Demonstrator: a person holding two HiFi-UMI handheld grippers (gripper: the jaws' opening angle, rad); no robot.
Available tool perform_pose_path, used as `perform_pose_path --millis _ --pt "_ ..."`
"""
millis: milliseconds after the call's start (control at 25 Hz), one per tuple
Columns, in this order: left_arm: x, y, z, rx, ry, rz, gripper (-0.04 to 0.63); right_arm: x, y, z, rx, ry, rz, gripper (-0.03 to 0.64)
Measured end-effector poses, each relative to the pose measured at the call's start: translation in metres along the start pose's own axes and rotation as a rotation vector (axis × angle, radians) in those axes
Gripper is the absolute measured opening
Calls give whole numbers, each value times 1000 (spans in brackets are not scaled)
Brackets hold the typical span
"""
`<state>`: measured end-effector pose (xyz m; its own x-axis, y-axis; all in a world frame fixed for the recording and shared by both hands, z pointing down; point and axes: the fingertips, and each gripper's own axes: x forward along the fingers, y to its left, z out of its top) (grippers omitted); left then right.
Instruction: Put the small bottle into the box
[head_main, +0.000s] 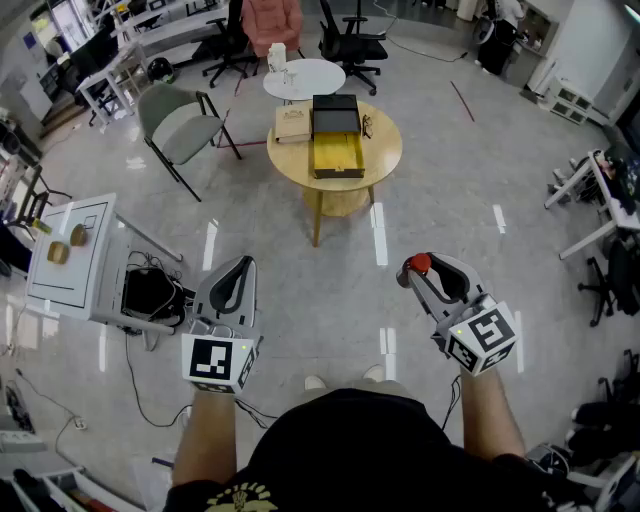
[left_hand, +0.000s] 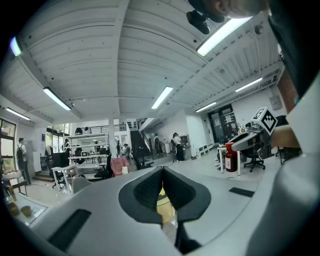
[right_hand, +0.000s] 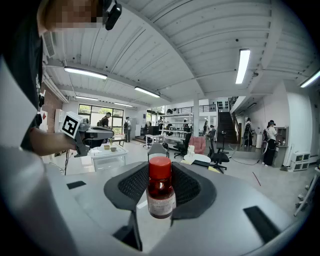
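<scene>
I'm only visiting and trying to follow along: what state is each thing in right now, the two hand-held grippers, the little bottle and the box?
left gripper: shut, nothing between its jaws.
right gripper: closed on the small bottle.
small bottle: upright, red cap on, held.
box: open on the round table, lid folded back, yellow inside looks empty.

Box on the tabletop, book just left of it; small bottle in the right hand-held gripper, well before the tabletop.

Glossy grey floor, round wooden table, office chairs
</scene>
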<state>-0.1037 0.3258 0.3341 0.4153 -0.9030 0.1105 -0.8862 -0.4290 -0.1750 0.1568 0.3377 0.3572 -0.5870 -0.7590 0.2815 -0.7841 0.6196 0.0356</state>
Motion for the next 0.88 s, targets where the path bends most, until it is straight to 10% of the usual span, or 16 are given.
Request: perform_pose_path --millis 880 --pt "21 79 -38 -30 -14 -6 18 75 18 2 12 41 -17 150"
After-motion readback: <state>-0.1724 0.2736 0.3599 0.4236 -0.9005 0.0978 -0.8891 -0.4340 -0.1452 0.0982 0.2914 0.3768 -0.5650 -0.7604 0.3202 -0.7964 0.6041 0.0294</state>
